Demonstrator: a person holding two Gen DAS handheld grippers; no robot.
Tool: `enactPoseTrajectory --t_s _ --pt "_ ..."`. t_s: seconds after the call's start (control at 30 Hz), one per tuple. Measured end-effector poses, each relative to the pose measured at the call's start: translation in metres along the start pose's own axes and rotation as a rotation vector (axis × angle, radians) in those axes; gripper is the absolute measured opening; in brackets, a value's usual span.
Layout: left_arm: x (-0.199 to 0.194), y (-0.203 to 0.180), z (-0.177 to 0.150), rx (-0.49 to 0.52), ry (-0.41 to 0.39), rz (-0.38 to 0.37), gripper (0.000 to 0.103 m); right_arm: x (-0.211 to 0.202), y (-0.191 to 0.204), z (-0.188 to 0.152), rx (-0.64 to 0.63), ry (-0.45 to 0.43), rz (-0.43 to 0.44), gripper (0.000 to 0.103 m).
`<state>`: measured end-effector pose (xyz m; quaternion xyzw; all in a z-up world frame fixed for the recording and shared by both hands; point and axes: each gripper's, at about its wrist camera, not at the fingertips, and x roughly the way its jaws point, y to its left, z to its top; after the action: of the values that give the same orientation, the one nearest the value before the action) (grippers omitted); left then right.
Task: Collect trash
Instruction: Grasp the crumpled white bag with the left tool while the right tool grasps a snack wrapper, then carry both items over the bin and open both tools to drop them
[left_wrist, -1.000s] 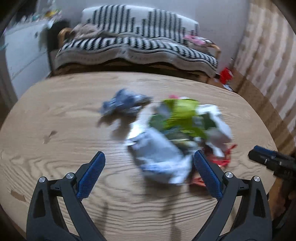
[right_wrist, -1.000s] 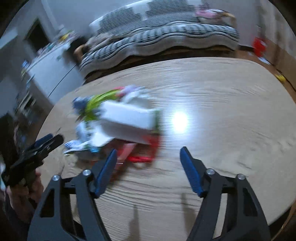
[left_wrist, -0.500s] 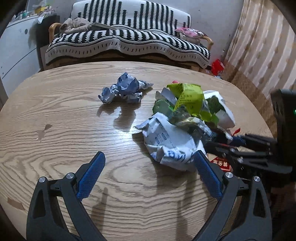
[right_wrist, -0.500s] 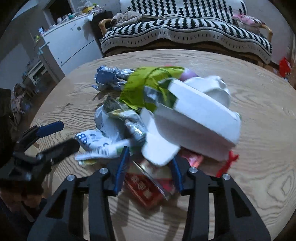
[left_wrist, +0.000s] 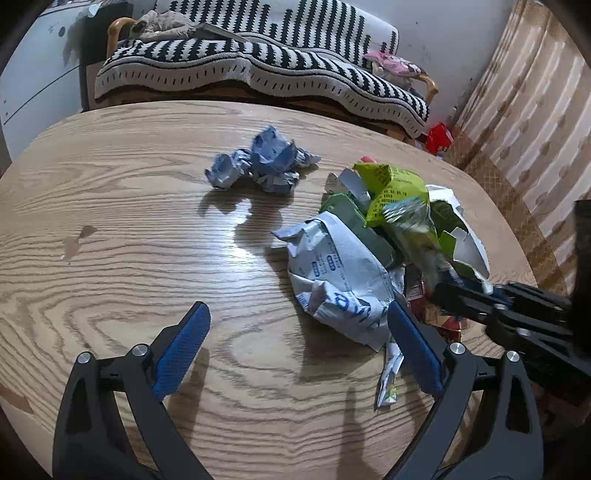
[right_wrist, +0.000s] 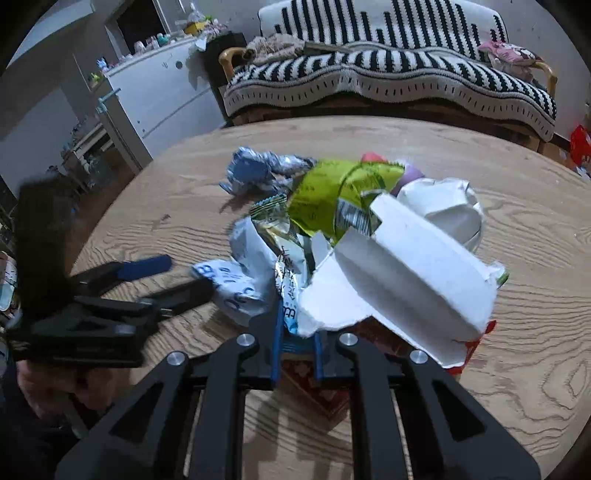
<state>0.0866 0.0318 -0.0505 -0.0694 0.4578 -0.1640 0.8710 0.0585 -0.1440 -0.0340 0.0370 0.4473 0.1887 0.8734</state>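
A heap of trash lies on the round wooden table (left_wrist: 110, 221): a crumpled white and blue wrapper (left_wrist: 340, 273), a lime green bag (left_wrist: 399, 192), a torn white carton (right_wrist: 406, 273) and a red packet (right_wrist: 321, 391) underneath. A separate crumpled blue wrapper (left_wrist: 266, 162) lies farther back. My left gripper (left_wrist: 295, 325) is open just left of the heap, its right finger beside the white and blue wrapper. My right gripper (right_wrist: 297, 343) has its jaws closing at the heap's near edge, with a silvery wrapper (right_wrist: 290, 291) pinched between the pads. The right gripper (left_wrist: 447, 290) also shows in the left wrist view.
A sofa under a black and white striped blanket (left_wrist: 258, 66) stands behind the table. A white cabinet (right_wrist: 159, 96) is at the back left. A red object (left_wrist: 439, 136) lies on the floor by the patterned curtain (left_wrist: 535, 129). A person's hand (right_wrist: 48, 387) holds the left gripper (right_wrist: 181, 275).
My right gripper swung left into the heap and its jaws went from wide apart to nearly together on a wrapper. The left gripper sank a little toward the table and stayed open.
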Motion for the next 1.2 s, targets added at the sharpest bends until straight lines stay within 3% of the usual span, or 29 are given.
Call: enactPoseTrajectory --t_s 0.27,0.33,0.4,0.6,0.7,0.9,1.03,1.2 --pt "0.029 -0.024 0.009 0.021 0.022 0.024 0.092 -0.011 -0.014 -0.005 0.027 -0.003 -0.008 0.013" --pt "0.033 -0.029 0.009 0.034 0.031 0.022 0.071 -0.014 -0.017 -0.006 0.03 -0.007 -0.011 0.013" --pt "0.034 -0.031 0.008 0.022 0.037 0.001 0.057 -0.018 -0.019 -0.007 0.033 -0.016 -0.013 0.013" --pt "0.012 -0.032 0.008 0.036 -0.005 0.058 0.044 -0.027 -0.025 -0.009 0.04 -0.027 -0.018 0.013" --pt "-0.005 -0.021 0.006 0.011 -0.018 0.079 0.042 -0.034 -0.027 -0.012 0.049 -0.033 0.002 0.013" --pt "-0.038 -0.018 0.014 -0.013 -0.122 0.148 0.04 -0.055 -0.031 -0.021 0.07 -0.061 0.164 0.013" --pt "-0.041 -0.049 0.019 0.036 -0.134 0.117 0.04 -0.078 -0.037 -0.032 0.052 -0.096 0.094 0.013" --pt "-0.035 -0.118 0.016 0.162 -0.134 0.049 0.04 -0.116 -0.08 -0.054 0.131 -0.135 -0.039 0.013"
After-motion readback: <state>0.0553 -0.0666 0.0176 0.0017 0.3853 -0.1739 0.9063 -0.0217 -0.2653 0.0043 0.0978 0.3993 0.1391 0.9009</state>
